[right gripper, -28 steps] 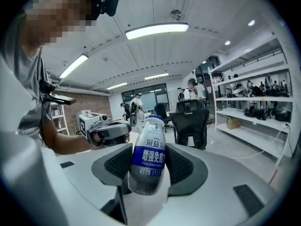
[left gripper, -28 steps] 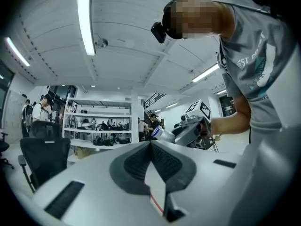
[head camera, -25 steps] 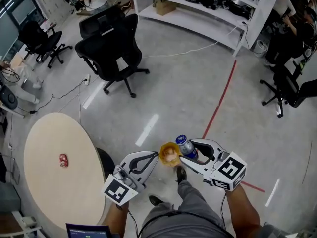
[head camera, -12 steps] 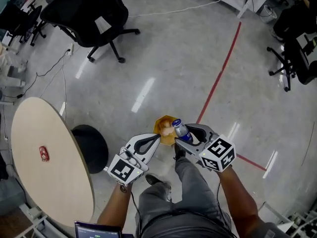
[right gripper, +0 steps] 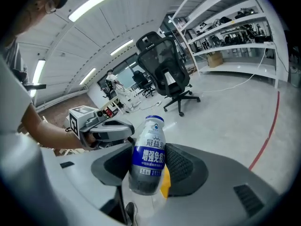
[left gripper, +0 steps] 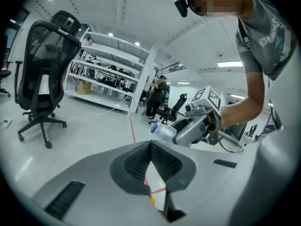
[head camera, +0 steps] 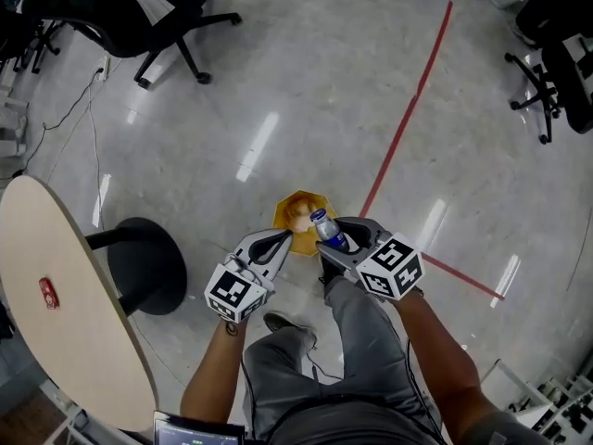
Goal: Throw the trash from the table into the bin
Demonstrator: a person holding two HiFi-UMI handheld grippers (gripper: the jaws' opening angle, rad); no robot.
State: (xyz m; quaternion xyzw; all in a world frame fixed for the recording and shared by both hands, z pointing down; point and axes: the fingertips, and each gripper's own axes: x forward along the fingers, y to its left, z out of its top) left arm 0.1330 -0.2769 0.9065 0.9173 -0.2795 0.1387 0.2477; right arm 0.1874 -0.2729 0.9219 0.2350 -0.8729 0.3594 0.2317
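Note:
A small orange bin (head camera: 301, 197) stands on the floor by the person's shoe, with something pale inside. My right gripper (head camera: 332, 237) is shut on a white bottle with a blue label (head camera: 323, 225), held just right of and above the bin. The right gripper view shows the bottle (right gripper: 148, 145) upright between the pads, with the bin's yellow-orange edge (right gripper: 165, 182) below it. My left gripper (head camera: 285, 236) hangs at the bin's near left rim. Its jaw tips meet, and I see nothing between them in the left gripper view (left gripper: 150, 144). A red can (head camera: 48, 292) lies on the round table (head camera: 65, 332).
The table's black pedestal foot (head camera: 146, 267) sits on the floor to my left. A black office chair (head camera: 139, 7) stands further off. A red floor line (head camera: 408, 109) runs past the bin on the right. The person's legs fill the bottom of the head view.
Both grippers have sunk toward the floor and the head view has come down with them. The bin and floor look closer. The bottle stays in the right gripper.

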